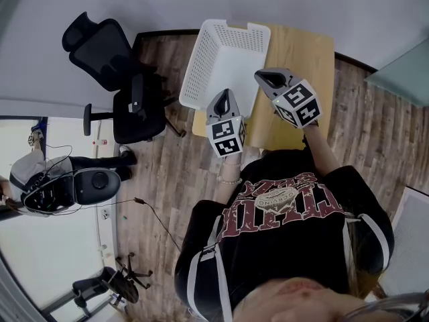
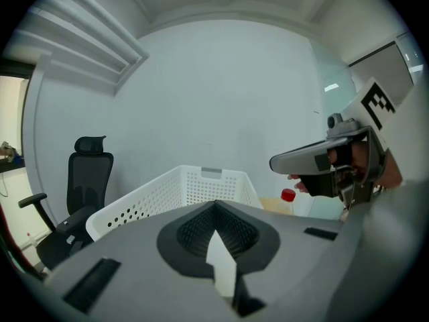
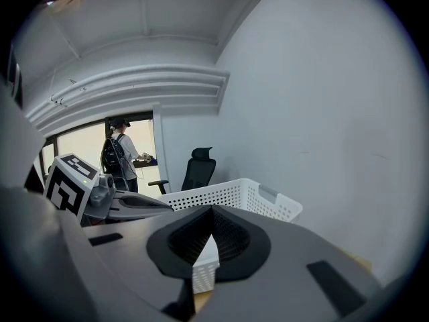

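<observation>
Both grippers are held up in the air over a wooden table (image 1: 301,52). My left gripper (image 1: 224,94) has its jaws together with nothing between them, and it hangs at the near edge of a white perforated basket (image 1: 224,59). In the left gripper view that gripper (image 2: 214,206) looks over the basket (image 2: 181,186) towards a bottle with a red cap (image 2: 287,196). My right gripper (image 1: 263,76) is shut and empty too, just right of the basket. In the right gripper view, the basket (image 3: 231,194) lies ahead of the right gripper (image 3: 212,210), with the left gripper (image 3: 100,196) beside it.
A black office chair (image 1: 114,72) stands on the wood floor left of the table. A plain wall runs behind the table. Far back, a person with a backpack (image 3: 119,154) stands at a bright window. Cables and gear (image 1: 74,186) lie on the floor at the left.
</observation>
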Tool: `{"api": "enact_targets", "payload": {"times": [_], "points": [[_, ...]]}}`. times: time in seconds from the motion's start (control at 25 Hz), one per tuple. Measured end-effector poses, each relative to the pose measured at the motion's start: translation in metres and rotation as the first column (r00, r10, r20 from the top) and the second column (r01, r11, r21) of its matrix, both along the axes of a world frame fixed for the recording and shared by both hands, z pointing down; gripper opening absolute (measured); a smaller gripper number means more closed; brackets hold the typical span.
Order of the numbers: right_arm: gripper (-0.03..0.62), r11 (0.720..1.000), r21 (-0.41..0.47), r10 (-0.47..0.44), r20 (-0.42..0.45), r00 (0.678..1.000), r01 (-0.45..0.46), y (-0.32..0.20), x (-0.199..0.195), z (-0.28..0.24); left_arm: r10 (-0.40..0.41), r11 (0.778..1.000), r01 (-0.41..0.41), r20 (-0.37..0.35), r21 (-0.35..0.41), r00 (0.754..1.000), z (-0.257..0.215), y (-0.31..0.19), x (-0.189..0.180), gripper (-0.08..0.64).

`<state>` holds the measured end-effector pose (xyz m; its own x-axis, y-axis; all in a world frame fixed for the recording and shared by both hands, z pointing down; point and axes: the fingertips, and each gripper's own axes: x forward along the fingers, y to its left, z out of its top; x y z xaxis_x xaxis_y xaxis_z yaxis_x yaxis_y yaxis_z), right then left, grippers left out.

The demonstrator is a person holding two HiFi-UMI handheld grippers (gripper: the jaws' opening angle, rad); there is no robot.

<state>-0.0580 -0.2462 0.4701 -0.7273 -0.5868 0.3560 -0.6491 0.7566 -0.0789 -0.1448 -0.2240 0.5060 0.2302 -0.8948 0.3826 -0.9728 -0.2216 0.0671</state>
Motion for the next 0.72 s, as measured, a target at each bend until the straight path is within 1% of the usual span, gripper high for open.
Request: {"api": "enact_targets", "payload": {"times": [0.2,0.72], "points": [[0.018,1.000,0.003,-0.015,-0.018,1.000,0.015,0.0019,-0.0022,0.0023,0.001,1.000,-0.001,0.002,-0.002,1.000,0.0006,0.0001,-0.0002,0.048],[0.018,1.000,-0.007,-0.019,-0.016,1.000,0.019,0.0046,-0.0002,0.0037,-0.003,1.000,0.003,0.022,0.003,1.000,-0.0005,0.0020,0.0006,0.048]]}}
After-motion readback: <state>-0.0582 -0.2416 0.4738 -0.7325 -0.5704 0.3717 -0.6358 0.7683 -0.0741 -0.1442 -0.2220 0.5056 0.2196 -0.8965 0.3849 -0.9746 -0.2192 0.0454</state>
